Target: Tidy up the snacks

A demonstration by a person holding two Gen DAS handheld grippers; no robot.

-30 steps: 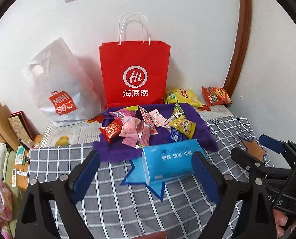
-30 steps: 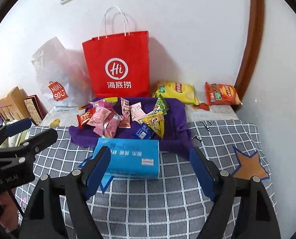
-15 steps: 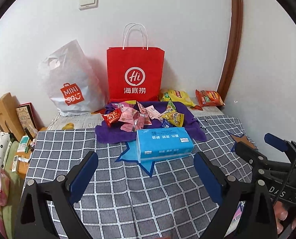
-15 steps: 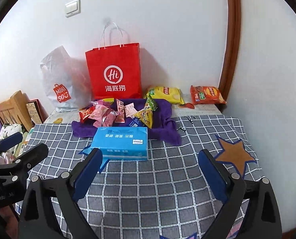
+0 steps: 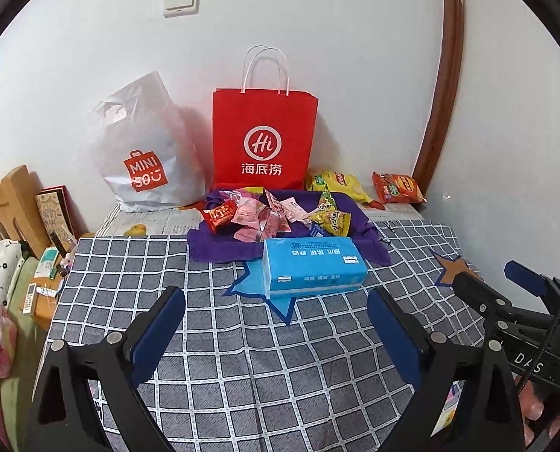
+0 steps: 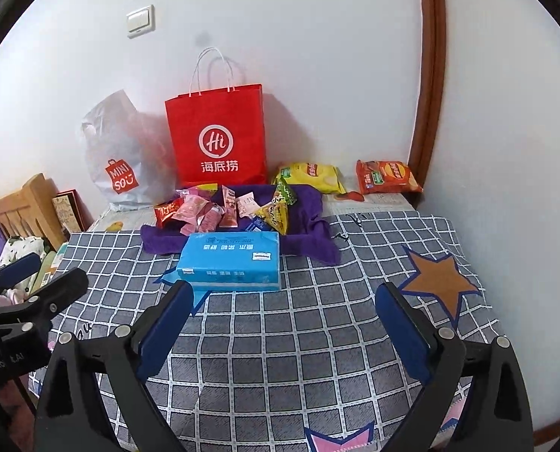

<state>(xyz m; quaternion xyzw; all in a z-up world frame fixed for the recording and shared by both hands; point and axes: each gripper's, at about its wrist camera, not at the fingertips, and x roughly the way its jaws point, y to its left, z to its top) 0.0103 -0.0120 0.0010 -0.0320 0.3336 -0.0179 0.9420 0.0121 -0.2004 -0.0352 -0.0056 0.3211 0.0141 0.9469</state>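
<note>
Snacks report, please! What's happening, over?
Left gripper and right gripper open, empty. Snack pile untouched on purple cloth. Blue tissue pack sits in front.

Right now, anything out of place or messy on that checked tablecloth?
Yes. Small snack packets lie heaped and overlapping on a rumpled purple cloth. A blue tissue pack sits skewed across the cloth's front edge. Yellow and orange chip bags lie apart by the wall.

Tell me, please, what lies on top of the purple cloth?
A heap of small snack packets lies on the purple cloth; the blue tissue pack covers its front edge. Anything beneath the heap stays hidden.
</note>
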